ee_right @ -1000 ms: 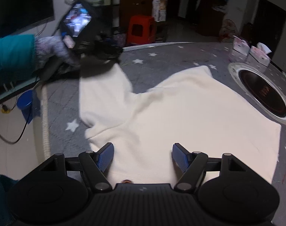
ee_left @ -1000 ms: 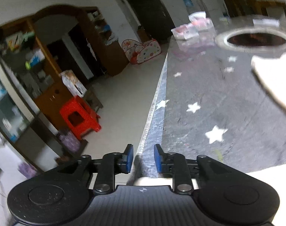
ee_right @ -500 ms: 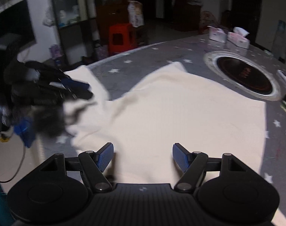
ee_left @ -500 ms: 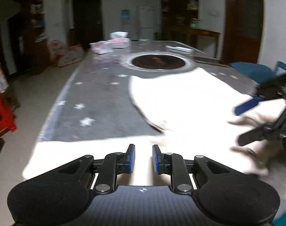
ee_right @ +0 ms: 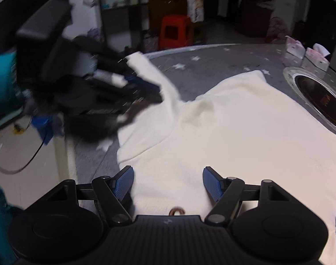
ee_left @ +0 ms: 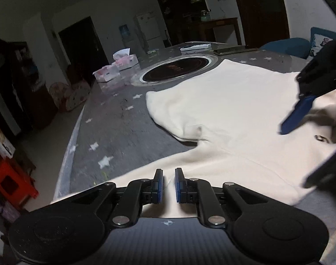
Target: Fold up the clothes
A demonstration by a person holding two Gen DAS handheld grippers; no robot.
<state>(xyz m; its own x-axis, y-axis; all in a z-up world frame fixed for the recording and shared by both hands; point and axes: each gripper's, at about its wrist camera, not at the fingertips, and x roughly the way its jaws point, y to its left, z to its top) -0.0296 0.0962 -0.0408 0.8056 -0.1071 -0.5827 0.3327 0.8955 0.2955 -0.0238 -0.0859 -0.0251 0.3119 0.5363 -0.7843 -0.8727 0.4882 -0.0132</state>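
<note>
The cream garment [ee_left: 234, 110] lies spread on the star-patterned desk [ee_left: 123, 132], ahead of both grippers. The left gripper [ee_left: 168, 185] has its jaws nearly together, apparently pinching the sleeve [ee_right: 150, 72], which rises from the desk, probably to carry it over the body for a fold. The right gripper [ee_right: 168, 183] hovers above the collar end, jaws wide apart, holding nothing.

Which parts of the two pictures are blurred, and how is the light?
Right wrist view: the left tongs and sleeve are motion-smeared; the cream garment is sharper. Left wrist view: the right tongs are slightly blurred. Both: dim room, bright garment, fisheye bending.
</note>
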